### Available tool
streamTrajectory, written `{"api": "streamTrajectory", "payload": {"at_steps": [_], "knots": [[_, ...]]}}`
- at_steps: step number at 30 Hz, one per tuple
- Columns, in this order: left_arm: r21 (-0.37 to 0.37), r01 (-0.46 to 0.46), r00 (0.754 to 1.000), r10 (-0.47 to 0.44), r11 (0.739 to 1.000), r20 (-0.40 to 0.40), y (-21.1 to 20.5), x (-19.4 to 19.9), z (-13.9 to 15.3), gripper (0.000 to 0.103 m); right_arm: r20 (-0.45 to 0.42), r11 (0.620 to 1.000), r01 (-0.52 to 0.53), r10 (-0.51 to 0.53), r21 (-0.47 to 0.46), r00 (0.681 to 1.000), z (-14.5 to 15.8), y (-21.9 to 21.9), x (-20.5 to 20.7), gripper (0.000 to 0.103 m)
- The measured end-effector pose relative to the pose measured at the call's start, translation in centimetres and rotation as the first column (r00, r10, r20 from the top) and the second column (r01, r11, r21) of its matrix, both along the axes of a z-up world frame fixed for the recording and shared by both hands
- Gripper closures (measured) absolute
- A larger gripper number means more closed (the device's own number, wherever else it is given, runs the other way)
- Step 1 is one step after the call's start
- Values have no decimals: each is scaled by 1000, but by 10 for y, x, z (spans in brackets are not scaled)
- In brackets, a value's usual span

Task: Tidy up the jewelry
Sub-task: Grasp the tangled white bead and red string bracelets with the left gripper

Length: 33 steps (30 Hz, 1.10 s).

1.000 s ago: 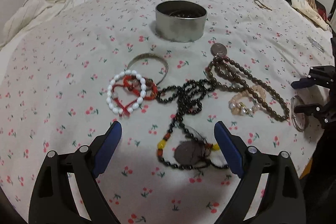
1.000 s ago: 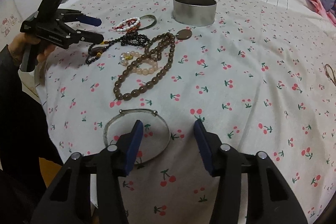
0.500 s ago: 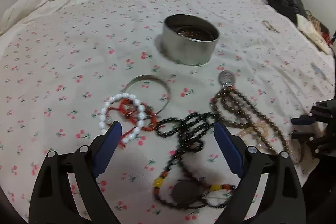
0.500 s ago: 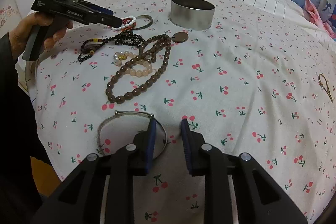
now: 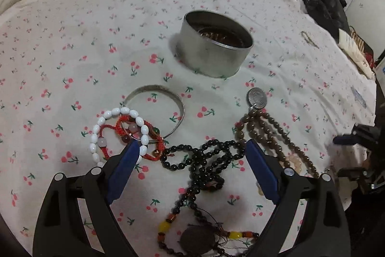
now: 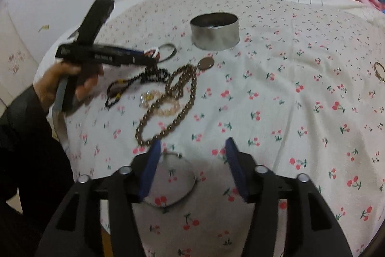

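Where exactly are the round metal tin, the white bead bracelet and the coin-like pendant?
Round metal tin [image 5: 211,57]: left wrist view, on its outer side wall.
White bead bracelet [image 5: 95,136]: left wrist view, on its left-hand beads.
Coin-like pendant [image 5: 257,98]: left wrist view, on its face.

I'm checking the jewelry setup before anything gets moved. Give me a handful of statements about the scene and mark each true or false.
1. The round metal tin stands upright with its top open. True.
2. The white bead bracelet lies inside the tin. False: it lies on the cherry-print sheet, tangled with a red cord bracelet.
3. The left gripper hovers with nothing clamped between its pads. True.
4. The brown bead necklace ends in a round pendant near the tin. True.
5. The right gripper is shut tight on the thin silver bangle. False: its jaws are opening, and the bangle lies on the sheet under them.
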<state>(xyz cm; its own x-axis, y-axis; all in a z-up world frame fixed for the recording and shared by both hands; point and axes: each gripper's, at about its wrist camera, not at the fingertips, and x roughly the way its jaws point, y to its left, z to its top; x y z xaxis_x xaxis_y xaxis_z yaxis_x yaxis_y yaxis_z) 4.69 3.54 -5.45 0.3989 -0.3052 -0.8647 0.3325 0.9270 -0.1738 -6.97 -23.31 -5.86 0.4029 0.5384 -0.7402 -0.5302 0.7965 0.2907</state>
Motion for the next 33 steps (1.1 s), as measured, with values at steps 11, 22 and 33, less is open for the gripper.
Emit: {"api": "streamTrajectory", "payload": {"at_steps": [11,22,33], "knots": [[-65,-130,989,124,989,-85,17,23,-21,31,11,997,-77,77,18,997,2,29,19,41],[-114,-242,964,226,963,-137,51,28,-26,93,-5,998,-31,32,62,999,5,26,34,40],[-227,-256,963,227,940,-145,72,25,-6,96,119,970,-234,242,-71,963,17,128,70,35]]}}
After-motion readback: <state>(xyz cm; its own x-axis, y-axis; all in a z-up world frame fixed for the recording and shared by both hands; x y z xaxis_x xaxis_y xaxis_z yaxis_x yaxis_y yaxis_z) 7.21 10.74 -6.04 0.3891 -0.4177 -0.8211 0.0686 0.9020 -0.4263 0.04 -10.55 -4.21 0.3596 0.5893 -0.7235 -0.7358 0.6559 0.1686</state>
